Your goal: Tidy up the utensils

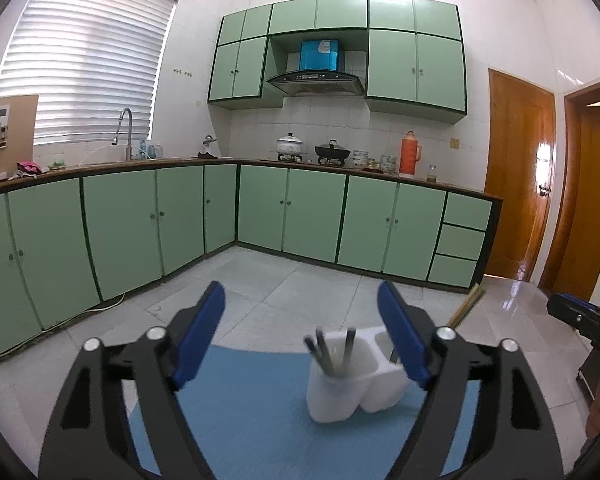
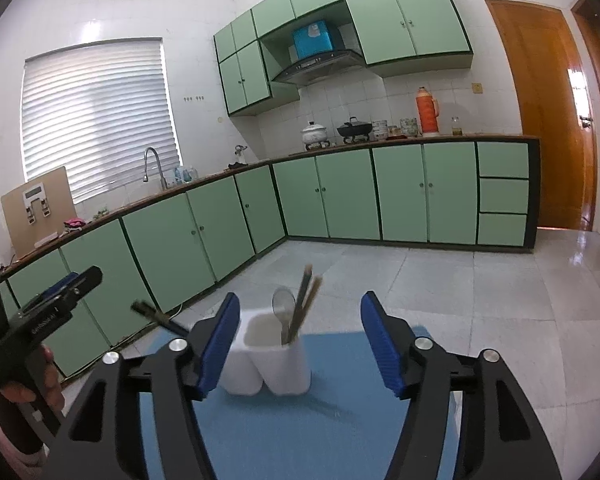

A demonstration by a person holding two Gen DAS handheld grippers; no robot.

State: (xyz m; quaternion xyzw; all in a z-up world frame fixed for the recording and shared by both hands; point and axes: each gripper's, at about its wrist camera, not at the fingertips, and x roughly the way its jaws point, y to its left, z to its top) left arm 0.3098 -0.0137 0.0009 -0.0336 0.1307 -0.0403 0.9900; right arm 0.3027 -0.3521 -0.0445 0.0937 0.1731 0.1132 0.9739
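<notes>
A white plastic utensil holder (image 1: 354,376) with two joined cup-shaped compartments stands upright on a blue rectangular mat (image 1: 256,408), and both grippers face it with their jaws spread wide and nothing between the pads. In the left wrist view the left gripper (image 1: 300,334), black with two blue ribbed pads, frames the holder: the nearer compartment carries three dark metal utensil handles (image 1: 332,346) standing close together, slightly blurred, so that their type cannot be told. The farther compartment is partly hidden behind the gripper's right pad; from it two pale wooden chopsticks (image 1: 466,306) slant up and out past the pad. At the right edge of this view the tip of the second tool shows, but not its jaws. In the right wrist view the right gripper (image 2: 298,346), of the same make, stands open just before the holder, its left pad overlapping the holder's left compartment in the picture; whether it touches cannot be told. Here the order is reversed: the nearer, right-hand compartment shows one silver metal spoon (image 2: 284,306) with its bowl up, beside the two chopsticks leaning right. Only one of the dark handles is visible here, poking out to the left behind the pad. This view alone shows a hand (image 2: 32,390) gripping the black handle of the left tool at the lower left. Green kitchen cabinets (image 2: 204,236) and a pale tiled floor (image 2: 500,304) lie behind in both views.
</notes>
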